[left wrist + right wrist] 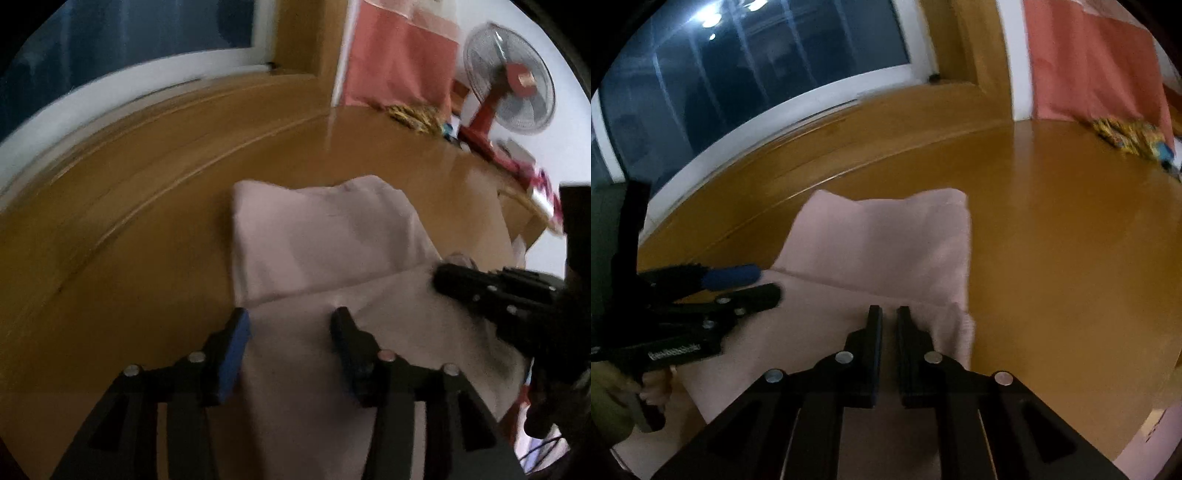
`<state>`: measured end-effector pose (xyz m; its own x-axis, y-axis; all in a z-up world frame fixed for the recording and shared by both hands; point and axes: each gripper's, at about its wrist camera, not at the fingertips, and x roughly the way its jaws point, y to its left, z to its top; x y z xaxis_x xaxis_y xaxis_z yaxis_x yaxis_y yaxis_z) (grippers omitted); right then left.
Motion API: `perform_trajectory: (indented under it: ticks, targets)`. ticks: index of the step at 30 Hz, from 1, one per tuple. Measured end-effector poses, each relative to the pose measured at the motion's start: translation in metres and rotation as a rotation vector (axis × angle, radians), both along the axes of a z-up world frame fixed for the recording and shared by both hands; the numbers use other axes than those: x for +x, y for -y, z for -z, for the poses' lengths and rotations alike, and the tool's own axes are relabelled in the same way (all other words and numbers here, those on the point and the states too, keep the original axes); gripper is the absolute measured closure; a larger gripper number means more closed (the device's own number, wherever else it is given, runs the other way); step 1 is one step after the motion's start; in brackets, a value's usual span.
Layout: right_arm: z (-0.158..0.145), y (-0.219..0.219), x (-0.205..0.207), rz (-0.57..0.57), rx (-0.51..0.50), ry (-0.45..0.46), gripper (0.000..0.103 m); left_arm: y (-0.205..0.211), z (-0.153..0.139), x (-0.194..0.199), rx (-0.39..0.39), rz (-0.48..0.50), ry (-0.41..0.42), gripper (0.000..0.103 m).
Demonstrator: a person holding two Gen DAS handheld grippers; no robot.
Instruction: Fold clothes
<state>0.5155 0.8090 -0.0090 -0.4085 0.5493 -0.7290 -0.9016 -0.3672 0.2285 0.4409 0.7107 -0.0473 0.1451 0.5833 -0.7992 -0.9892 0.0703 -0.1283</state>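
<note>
- Left gripper (290,325): fingers apart above the pale pink cloth (325,240), gripping nothing.
- Right gripper (889,314): fingers together, at the cloth's fold on the table (1052,240).

My right gripper (889,314) points down over the near right corner of the pale pink cloth (882,236), its jaws drawn together, a narrow dark gap showing between the pads. The cloth lies partly folded on the brown table (1052,240). My left gripper (768,282) reaches in from the left with jaws parted, above the cloth's left edge.
</note>
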Motion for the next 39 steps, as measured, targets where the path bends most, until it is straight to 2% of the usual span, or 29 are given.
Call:
perform_trajectory:
  ticks: [3,5,9,11,13,14,17,19,21,25,27,29,30,36,39]
  targets:
    - [-0.007,-0.002,0.002,0.028,-0.003,0.026,0.103,0.004,-0.005,-0.003,-0.007,-0.023,-0.004,0.053]
    - [-0.018,0.006,-0.001,0.032,0.014,0.037,0.103,0.011,-0.014,0.001,-0.007,-0.024,-0.008,0.058]
    - [-0.045,0.048,-0.021,-0.100,0.057,0.010,0.100,0.040,-0.033,0.013,0.013,0.029,0.031,0.056]
    - [-0.042,0.064,-0.035,-0.172,0.048,0.022,0.100,0.051,-0.033,0.021,0.020,0.051,0.026,0.056]
    - [-0.028,0.074,-0.041,-0.215,0.032,0.070,0.100,0.058,-0.021,0.024,0.011,0.031,-0.026,0.055]
    - [-0.021,0.076,-0.038,-0.217,0.017,0.071,0.100,0.060,-0.016,0.017,0.004,0.020,-0.027,0.053]
    - [-0.015,0.072,-0.003,-0.154,-0.046,-0.045,0.103,0.067,-0.006,-0.003,-0.012,-0.006,-0.008,0.049]
    - [-0.016,0.073,0.015,-0.094,-0.056,-0.037,0.103,0.073,-0.008,-0.012,-0.011,-0.010,0.005,0.049]
    - [-0.017,0.075,0.033,-0.033,-0.061,-0.019,0.099,0.078,-0.012,-0.015,-0.003,-0.014,-0.029,0.049]
    - [-0.022,0.096,0.064,0.002,-0.065,-0.101,0.098,0.096,-0.018,-0.020,0.003,0.057,-0.019,0.051]
    - [-0.021,0.110,0.065,-0.008,-0.056,-0.091,0.086,0.104,-0.016,-0.016,-0.002,0.102,-0.049,0.050]
    - [-0.017,0.121,0.062,-0.011,-0.055,-0.078,0.050,0.110,-0.011,-0.010,-0.012,0.143,-0.078,0.048]
    - [-0.014,0.125,0.060,-0.016,-0.053,-0.068,0.046,0.112,-0.008,-0.007,-0.018,0.160,-0.088,0.047]
    - [0.001,0.133,0.046,-0.039,-0.022,0.018,0.046,0.117,0.005,0.005,-0.026,0.215,-0.089,0.046]
    - [0.003,0.134,0.042,-0.063,0.029,0.072,0.046,0.112,0.011,0.013,-0.010,0.234,-0.110,0.046]
